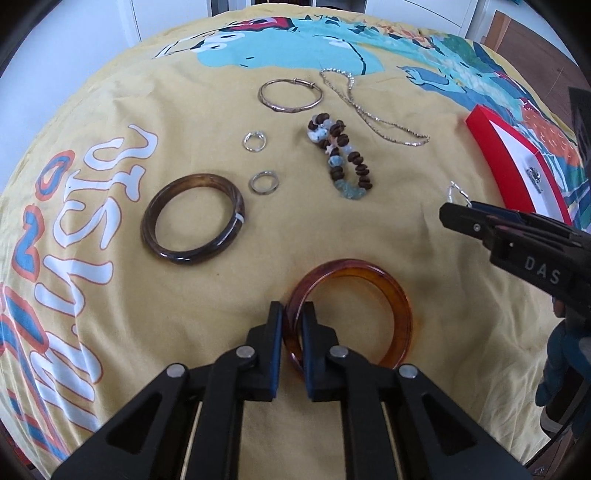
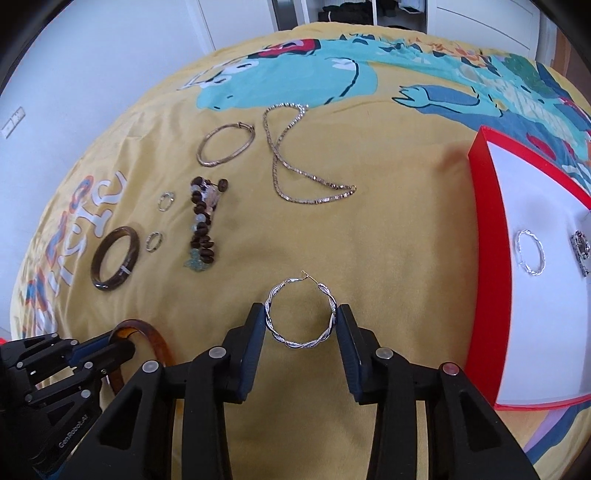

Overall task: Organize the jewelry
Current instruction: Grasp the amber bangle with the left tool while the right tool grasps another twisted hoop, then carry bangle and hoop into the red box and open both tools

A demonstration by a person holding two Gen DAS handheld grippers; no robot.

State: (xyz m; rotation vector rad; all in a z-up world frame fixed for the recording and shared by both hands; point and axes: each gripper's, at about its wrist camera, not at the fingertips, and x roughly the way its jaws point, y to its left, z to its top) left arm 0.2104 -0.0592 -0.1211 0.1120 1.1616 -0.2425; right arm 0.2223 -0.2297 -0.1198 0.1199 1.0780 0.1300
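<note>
My left gripper [image 1: 292,314] is shut on the rim of an amber bangle [image 1: 391,295], seen too in the right wrist view [image 2: 155,334]. My right gripper [image 2: 300,314] is shut on a twisted silver hoop earring [image 2: 275,334], with one finger on each side of it. On the yellow cloth lie a dark brown bangle [image 1: 192,218], two small silver rings [image 1: 254,141] [image 1: 263,181], a thin metal bangle [image 1: 290,94], a beaded bracelet [image 1: 340,155] and a silver chain necklace [image 1: 373,110]. The red box [image 2: 480,206] with a white inside holds a matching hoop earring [image 2: 530,253] and a brooch-like piece [image 2: 581,251].
The cloth [image 1: 424,236] covers a soft rounded surface with printed cartoon figures and lettering. The red box sits at the right edge of the cloth. White cabinets [image 2: 240,22] stand behind.
</note>
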